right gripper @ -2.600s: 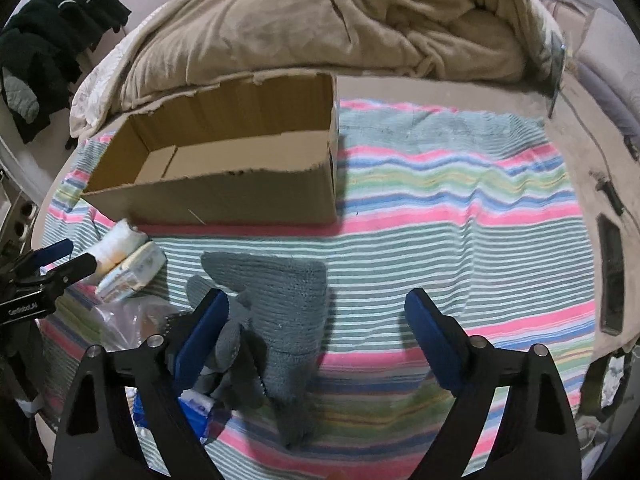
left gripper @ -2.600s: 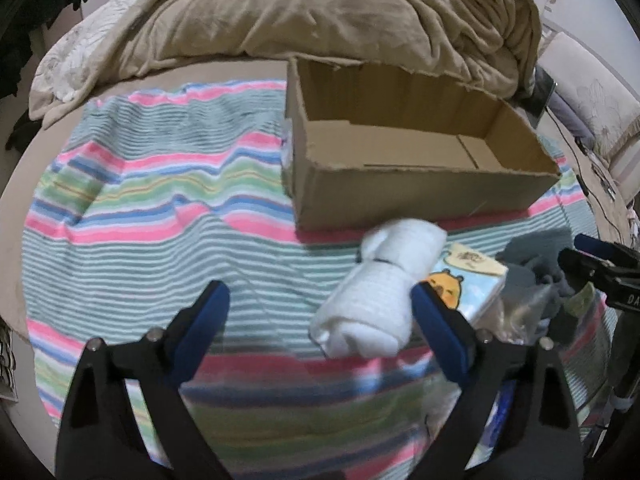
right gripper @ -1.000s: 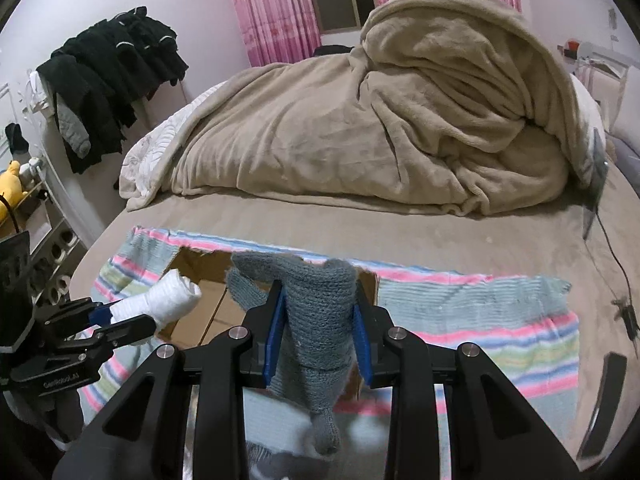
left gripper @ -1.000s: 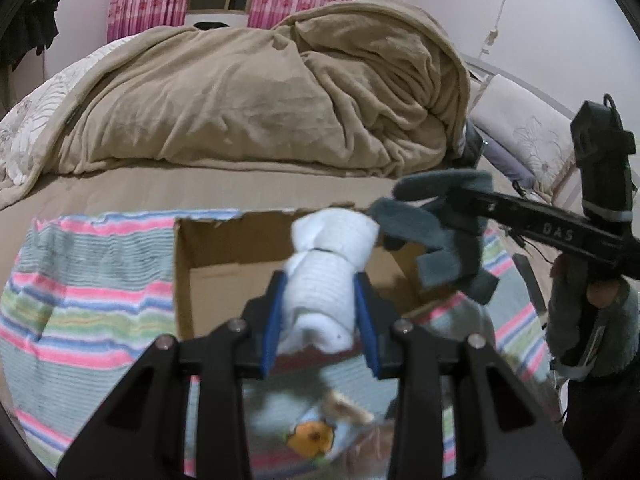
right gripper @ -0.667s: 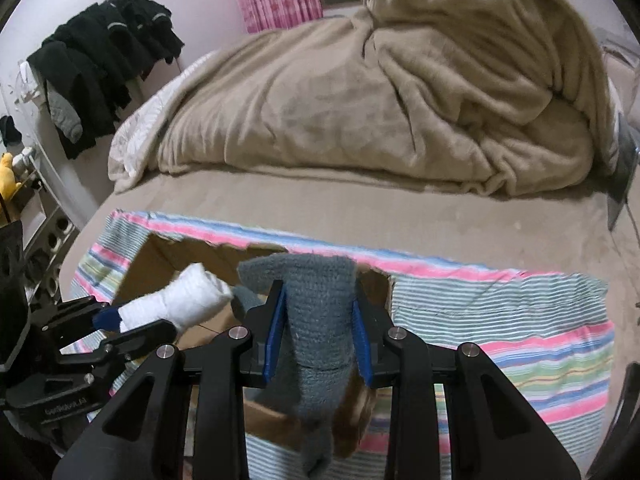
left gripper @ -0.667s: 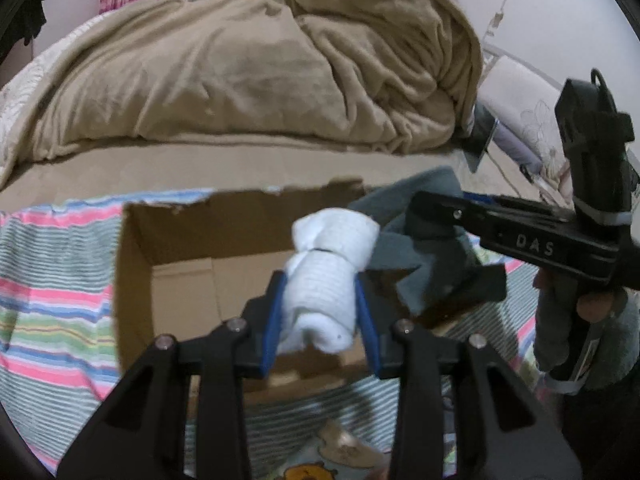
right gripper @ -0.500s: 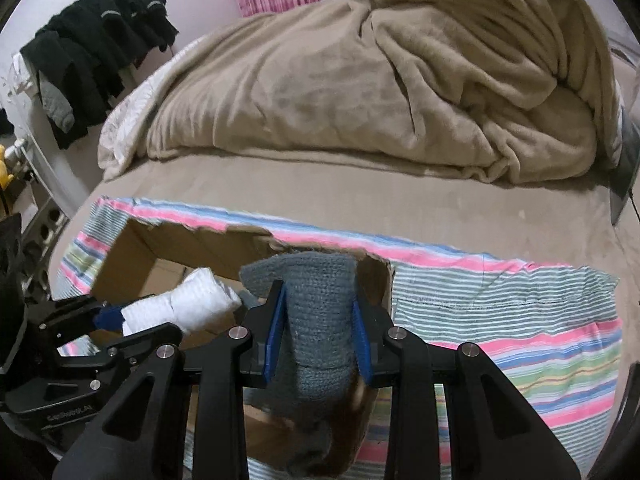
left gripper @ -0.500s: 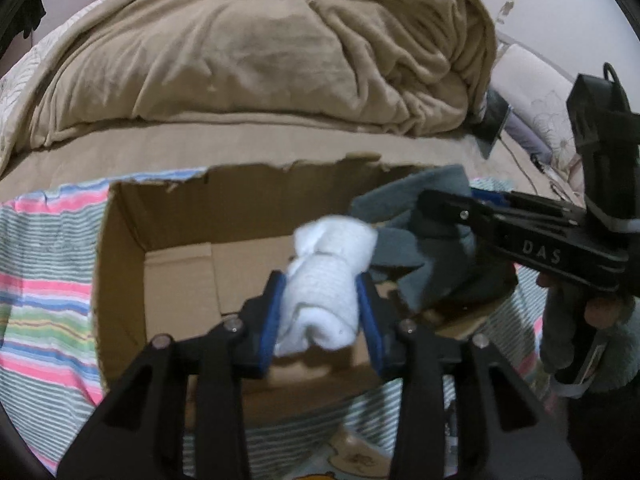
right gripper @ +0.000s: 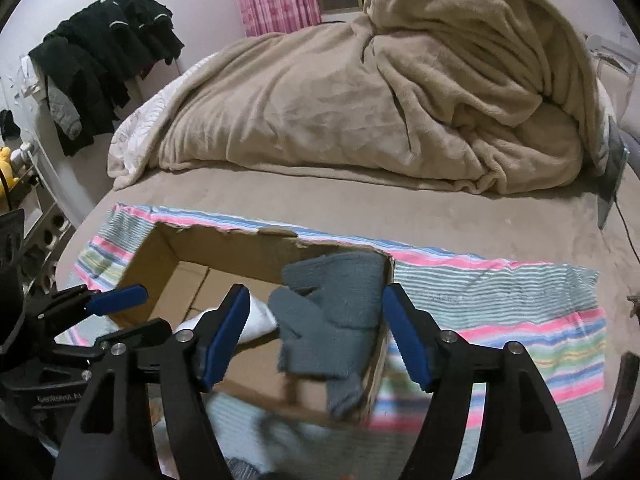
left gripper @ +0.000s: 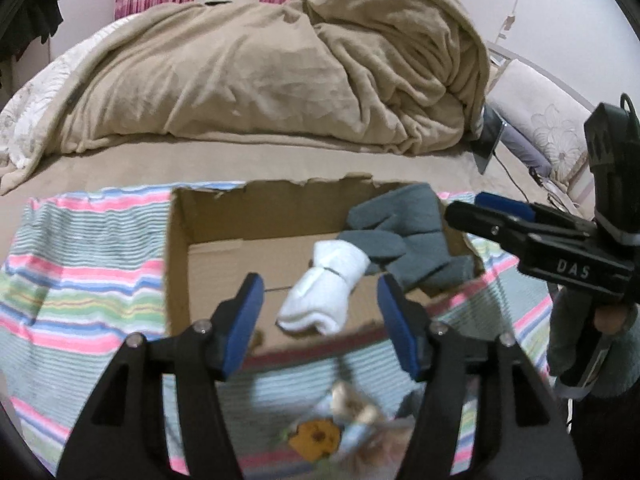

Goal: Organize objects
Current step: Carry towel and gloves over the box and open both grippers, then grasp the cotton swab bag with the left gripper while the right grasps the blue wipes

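Both grippers, left point(left gripper: 320, 312) and right point(right gripper: 316, 332), fingers just spread and released; white sock roll point(left gripper: 328, 292) lands in box point(left gripper: 176, 248), but grey glove point(right gripper: 332, 320) overhangs the near wall, may slide out.

Open-topped cardboard box point(left gripper: 176, 264); bare floor left; gloves point(left gripper: 404, 236) right

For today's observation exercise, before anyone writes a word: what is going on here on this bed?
A person is tidying things into a cardboard box on a striped blanket, with a gripper in each hand. The left gripper has just been opening and the white rolled socks sit loose between its fingers, over the box. The right gripper has likewise just opened around the grey glove, which is dropping in at the box's right end.
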The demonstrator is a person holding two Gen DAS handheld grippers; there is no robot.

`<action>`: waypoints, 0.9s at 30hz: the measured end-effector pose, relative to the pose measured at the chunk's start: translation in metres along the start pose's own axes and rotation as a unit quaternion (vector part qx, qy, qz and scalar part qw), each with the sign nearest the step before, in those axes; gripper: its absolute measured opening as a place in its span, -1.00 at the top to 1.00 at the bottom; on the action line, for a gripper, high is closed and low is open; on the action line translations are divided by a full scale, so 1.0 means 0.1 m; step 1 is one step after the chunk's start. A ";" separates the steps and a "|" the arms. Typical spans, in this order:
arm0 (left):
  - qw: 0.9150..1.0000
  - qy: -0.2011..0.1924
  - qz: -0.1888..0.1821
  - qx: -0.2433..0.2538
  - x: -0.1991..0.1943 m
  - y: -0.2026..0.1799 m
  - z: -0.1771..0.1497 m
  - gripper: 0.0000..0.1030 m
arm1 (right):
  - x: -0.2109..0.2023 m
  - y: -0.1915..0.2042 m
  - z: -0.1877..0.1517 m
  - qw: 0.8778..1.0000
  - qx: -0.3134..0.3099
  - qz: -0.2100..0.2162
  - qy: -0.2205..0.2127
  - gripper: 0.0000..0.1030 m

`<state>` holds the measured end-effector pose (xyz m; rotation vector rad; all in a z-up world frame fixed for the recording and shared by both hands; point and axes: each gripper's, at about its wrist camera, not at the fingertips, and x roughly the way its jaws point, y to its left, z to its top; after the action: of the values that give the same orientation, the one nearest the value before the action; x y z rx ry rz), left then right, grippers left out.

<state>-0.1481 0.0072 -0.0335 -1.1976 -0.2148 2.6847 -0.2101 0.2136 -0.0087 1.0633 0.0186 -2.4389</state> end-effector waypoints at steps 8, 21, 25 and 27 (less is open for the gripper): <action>1.000 -0.018 0.002 -0.001 -0.44 0.01 -0.20 -0.21 | -0.41 0.14 -0.19 1.000 0.001 0.000 -0.005 -0.41; 1.000 -0.004 0.003 -0.022 -0.76 0.03 -0.64 -0.44 | -0.78 0.29 -0.63 1.000 0.015 0.001 0.009 -0.41; 1.000 0.015 0.001 -0.022 -0.73 0.02 -0.85 -0.44 | -0.80 0.33 -0.83 1.000 0.018 0.003 0.023 -0.42; 0.999 0.023 0.001 -0.025 -0.72 0.01 -0.94 -0.44 | -0.80 0.35 -0.92 0.999 0.018 0.003 0.031 -0.42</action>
<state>-0.0304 -0.0060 -0.0445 -1.2738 -0.2761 2.6643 -0.0846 0.2340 -0.0115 1.1532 -0.0093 -2.4084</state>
